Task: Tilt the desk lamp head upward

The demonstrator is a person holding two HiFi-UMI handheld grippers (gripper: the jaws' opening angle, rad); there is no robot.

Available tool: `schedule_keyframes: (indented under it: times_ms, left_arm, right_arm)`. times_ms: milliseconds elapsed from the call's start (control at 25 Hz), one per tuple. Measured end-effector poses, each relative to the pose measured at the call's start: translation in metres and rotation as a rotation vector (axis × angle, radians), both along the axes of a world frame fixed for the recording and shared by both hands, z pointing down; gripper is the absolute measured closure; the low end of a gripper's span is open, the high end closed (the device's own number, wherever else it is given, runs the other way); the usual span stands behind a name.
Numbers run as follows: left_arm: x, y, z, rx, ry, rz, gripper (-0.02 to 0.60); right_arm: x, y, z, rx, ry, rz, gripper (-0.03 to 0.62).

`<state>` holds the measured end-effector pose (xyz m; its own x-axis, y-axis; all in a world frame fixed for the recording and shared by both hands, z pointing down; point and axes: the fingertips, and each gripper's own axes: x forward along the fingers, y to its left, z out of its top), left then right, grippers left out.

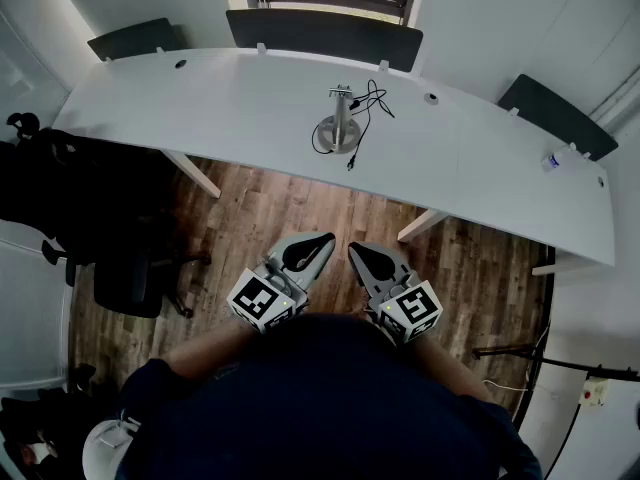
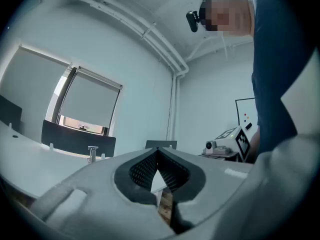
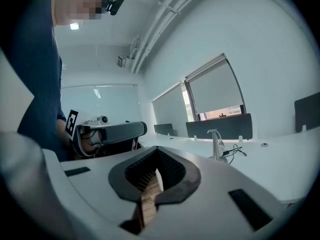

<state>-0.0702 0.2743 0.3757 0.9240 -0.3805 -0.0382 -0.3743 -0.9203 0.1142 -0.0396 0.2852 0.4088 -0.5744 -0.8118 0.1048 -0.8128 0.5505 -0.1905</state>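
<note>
The desk lamp [image 1: 341, 123] stands on the long white desk [image 1: 220, 98]: a round metal base, a straight metal post, and a small head on top. Its black cord [image 1: 366, 108] lies looped to the right of the base. Far off, the lamp [image 2: 92, 153] shows small in the left gripper view and as a lamp [image 3: 215, 143] with cord in the right gripper view. My left gripper [image 1: 320, 240] and right gripper [image 1: 357, 252] are held close to the person's body over the wood floor, well short of the desk. Both are shut with nothing between the jaws.
Dark divider panels [image 1: 322, 30] line the desk's far edge. A black office chair [image 1: 125, 273] stands on the wood floor at the left. A small bottle [image 1: 551, 161] sits at the desk's right end. Desk legs [image 1: 421, 224] come down between me and the lamp.
</note>
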Motion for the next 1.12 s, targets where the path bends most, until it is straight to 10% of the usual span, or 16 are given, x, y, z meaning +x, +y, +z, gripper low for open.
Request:
schedule_keyframes:
  times_ms: [1120]
  left_arm:
    - [0.032,-0.033,0.019,-0.008,-0.051,-0.140,0.574]
  right_arm:
    - [0.050,-0.020,0.015,0.084,0.008,-0.083,0.583]
